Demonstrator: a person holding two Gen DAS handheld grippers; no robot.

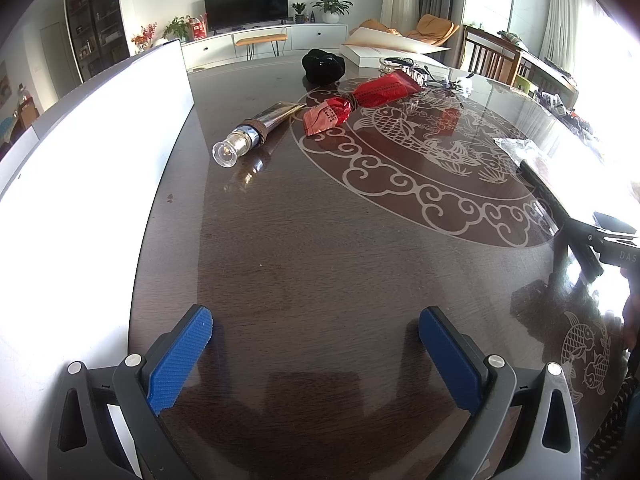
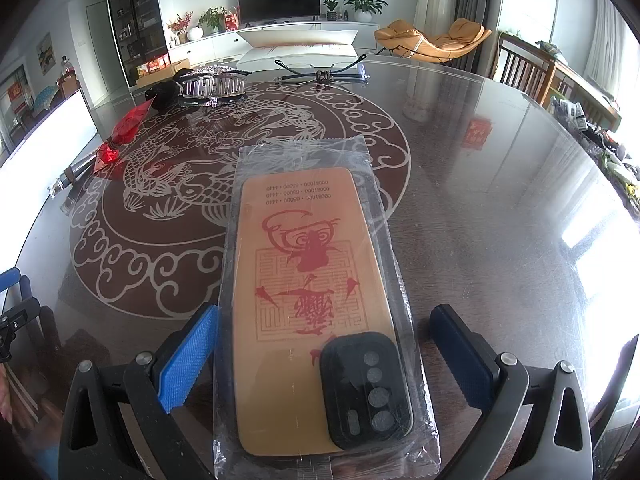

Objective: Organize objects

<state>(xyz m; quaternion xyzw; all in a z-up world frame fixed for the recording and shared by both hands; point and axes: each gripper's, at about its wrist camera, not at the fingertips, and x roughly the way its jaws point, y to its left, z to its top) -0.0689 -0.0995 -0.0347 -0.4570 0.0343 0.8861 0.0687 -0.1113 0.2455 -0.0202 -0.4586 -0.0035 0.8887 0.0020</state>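
- The right gripper (image 2: 324, 364) stands spread wide around the bagged phone case (image 2: 320, 320), its blue ribbed pads just beside the wrapper, not pinching it.
- The crinkly clear bag on the glossy table (image 2: 500, 200) could slide or crumple out of a squeeze.
- The left gripper (image 1: 316, 356) is spread and empty over bare wood grain, well short of the silver tube (image 1: 256, 130).

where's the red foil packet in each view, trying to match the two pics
Left wrist view: the red foil packet lies upper centre, on the edge of the table's fish pattern, right of the silver tube.
Right wrist view: red foil packet at the left edge, seen end-on, far left of the bagged phone case.
Shared landmark: the television on the far wall.
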